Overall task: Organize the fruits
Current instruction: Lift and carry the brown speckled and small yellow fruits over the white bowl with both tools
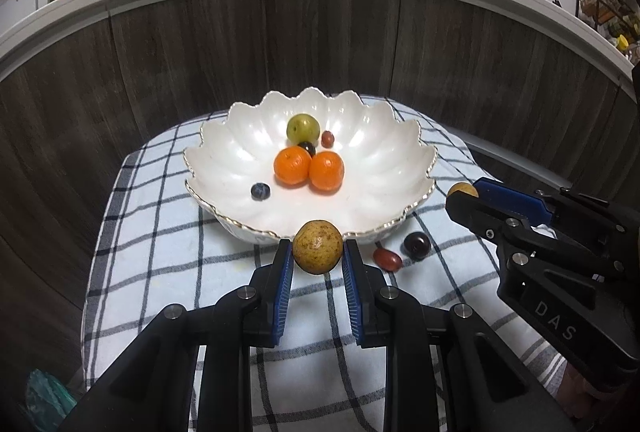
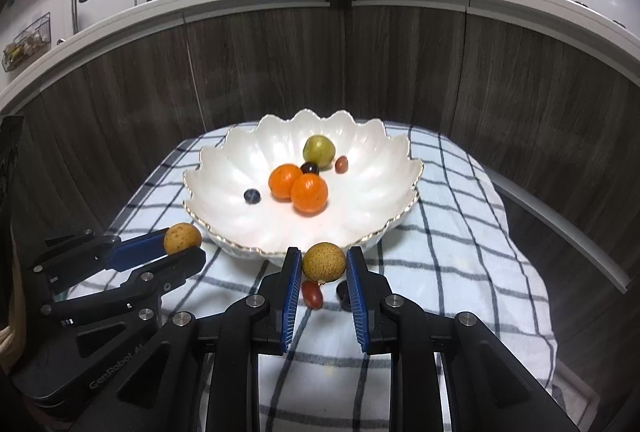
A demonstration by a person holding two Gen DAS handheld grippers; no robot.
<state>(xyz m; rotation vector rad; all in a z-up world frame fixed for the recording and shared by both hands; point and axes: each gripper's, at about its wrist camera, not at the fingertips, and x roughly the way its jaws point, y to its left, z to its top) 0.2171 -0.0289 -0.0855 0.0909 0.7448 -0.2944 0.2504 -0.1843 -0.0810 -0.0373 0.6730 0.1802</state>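
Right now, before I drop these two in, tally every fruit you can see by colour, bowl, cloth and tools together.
Orange: 2
Green: 1
Tan-brown, speckled: 2, one in the left tool, one in the right tool
Red-brown: 2
Dark purple-black: 2
Blue: 1
Total: 10
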